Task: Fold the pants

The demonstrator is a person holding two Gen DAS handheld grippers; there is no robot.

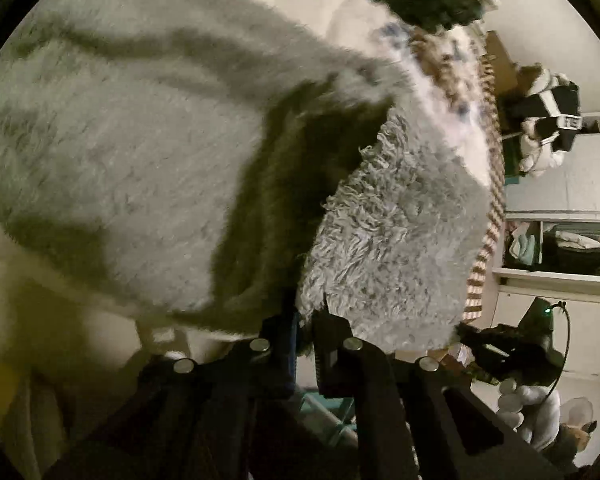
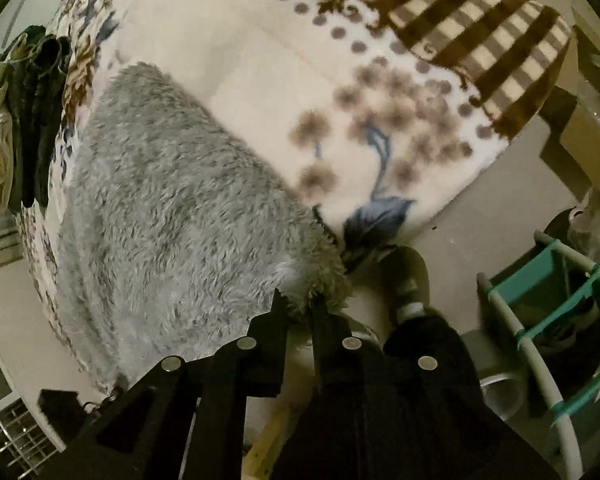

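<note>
while the open shelf (image 1: 560, 246) at your far right holds folded cloth, the grey fluffy pants (image 2: 172, 216) lie on the patterned blanket (image 2: 260, 92), close to its near edge, with bare floor (image 2: 480, 216) beyond. your left claw (image 1: 304, 320) is closed on a fold of the pants, and your right claw (image 2: 300, 304) pinches their corner.

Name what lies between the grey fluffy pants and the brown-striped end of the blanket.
In the right wrist view, only bare blanket: cream fleece with brown dots and a brown-and-blue flower print, between the grey pants and the striped border.
</note>
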